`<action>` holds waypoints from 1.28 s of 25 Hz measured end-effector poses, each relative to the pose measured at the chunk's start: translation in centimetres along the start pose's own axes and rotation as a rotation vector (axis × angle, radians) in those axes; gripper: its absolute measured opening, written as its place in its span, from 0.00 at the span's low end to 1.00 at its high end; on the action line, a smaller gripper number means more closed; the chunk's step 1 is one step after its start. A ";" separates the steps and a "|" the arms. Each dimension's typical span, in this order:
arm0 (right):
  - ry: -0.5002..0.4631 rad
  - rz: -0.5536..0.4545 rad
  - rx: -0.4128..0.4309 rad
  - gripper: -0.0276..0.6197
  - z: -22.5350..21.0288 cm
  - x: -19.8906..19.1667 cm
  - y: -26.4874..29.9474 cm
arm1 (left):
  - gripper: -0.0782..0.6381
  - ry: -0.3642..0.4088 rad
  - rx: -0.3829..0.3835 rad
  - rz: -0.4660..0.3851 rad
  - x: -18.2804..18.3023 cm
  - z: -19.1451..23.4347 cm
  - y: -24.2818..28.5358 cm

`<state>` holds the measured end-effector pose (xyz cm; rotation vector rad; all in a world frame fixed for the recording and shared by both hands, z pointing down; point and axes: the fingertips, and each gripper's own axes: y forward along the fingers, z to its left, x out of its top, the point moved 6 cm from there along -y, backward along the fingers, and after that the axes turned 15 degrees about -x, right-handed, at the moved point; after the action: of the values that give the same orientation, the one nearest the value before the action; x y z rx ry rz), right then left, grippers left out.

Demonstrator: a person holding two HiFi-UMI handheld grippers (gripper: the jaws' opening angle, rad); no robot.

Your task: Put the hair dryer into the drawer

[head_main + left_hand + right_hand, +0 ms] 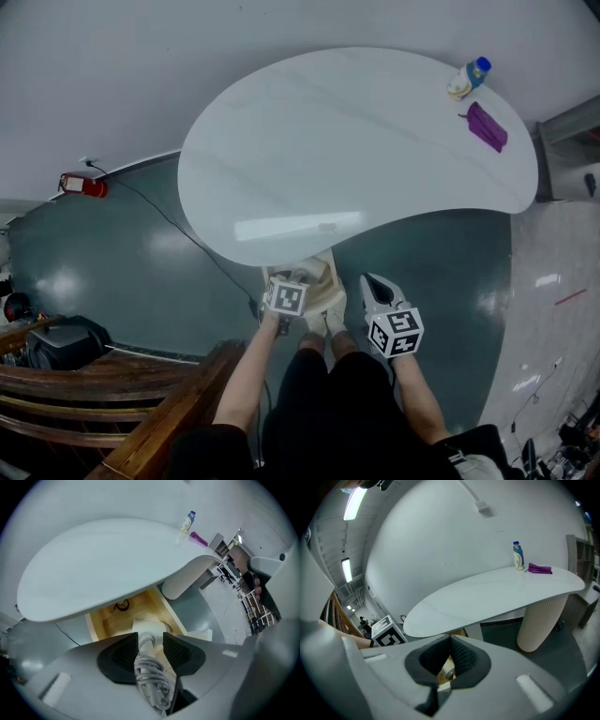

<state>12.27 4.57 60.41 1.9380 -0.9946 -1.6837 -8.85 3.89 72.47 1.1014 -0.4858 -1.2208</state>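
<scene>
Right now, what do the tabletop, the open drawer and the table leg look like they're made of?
Tabletop: likely polished stone or a stone-look slab; white, glossy, with bright light reflections.
Drawer: light wood or veneer, matte, judging by its warm pale-yellow panels.
Table leg: cream, matte, finely ribbed; plaster, stone or moulded plastic, the look leaves it open.

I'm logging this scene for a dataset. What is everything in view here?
table: one, white, centre.
bottle: one, yellowish with blue cap, table's far right end.
purple object: one, beside the bottle.
drawer: one, wooden, open under the table.
hair dryer: one, white, cord coiled round it, at the drawer.
red canister: one, floor at left.
left gripper: grey, jaws apart around the hair dryer.
right gripper: grey, jaws together, empty.
</scene>
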 end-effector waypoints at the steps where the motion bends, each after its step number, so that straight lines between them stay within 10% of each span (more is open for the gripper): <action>1: -0.005 -0.004 0.003 0.05 0.3 0.2 -0.2 | 0.36 0.001 -0.001 -0.007 0.1 -0.3 -0.6; 32: -0.168 -0.249 0.104 0.05 9.1 9.7 -8.1 | 0.12 0.182 0.219 -0.732 2.6 -9.3 -25.9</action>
<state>5.87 4.51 46.23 2.0877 -0.9486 -1.9963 -13.41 6.60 45.37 1.6409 -0.0621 -1.6978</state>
